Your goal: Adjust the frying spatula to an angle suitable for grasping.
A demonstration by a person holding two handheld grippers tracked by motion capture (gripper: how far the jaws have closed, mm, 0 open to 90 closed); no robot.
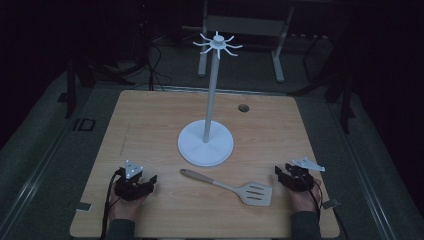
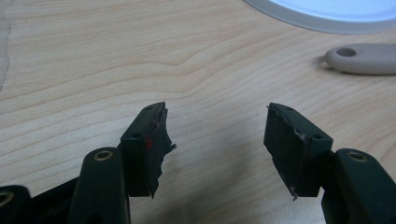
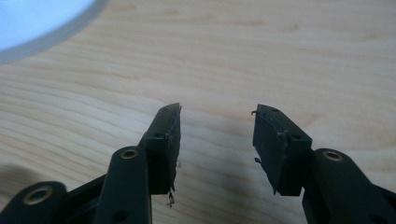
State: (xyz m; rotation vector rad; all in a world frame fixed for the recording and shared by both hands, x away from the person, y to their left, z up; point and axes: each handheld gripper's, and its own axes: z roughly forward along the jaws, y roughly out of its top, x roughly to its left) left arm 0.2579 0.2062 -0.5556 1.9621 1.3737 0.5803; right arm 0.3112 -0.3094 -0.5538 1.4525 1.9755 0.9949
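Note:
A slotted spatula (image 1: 230,187) with a pale handle lies on the wooden table (image 1: 150,120), between my two grippers. Its handle end (image 2: 362,58) appears at the upper right of the left gripper view. Behind it stands a white rack (image 1: 206,142) with a round base, a tall pole and hooks at the top. My left gripper (image 1: 145,181) rests near the front left, open, with bare wood between its jaws (image 2: 217,140). My right gripper (image 1: 285,175) rests near the front right, also open and empty (image 3: 215,140).
The rack's round base (image 2: 327,14) edges into the top of the left gripper view and its rim (image 3: 42,28) into the top left of the right gripper view. A small dark hole (image 1: 243,107) marks the table's far side. Dark floor, cables and a metal frame lie beyond.

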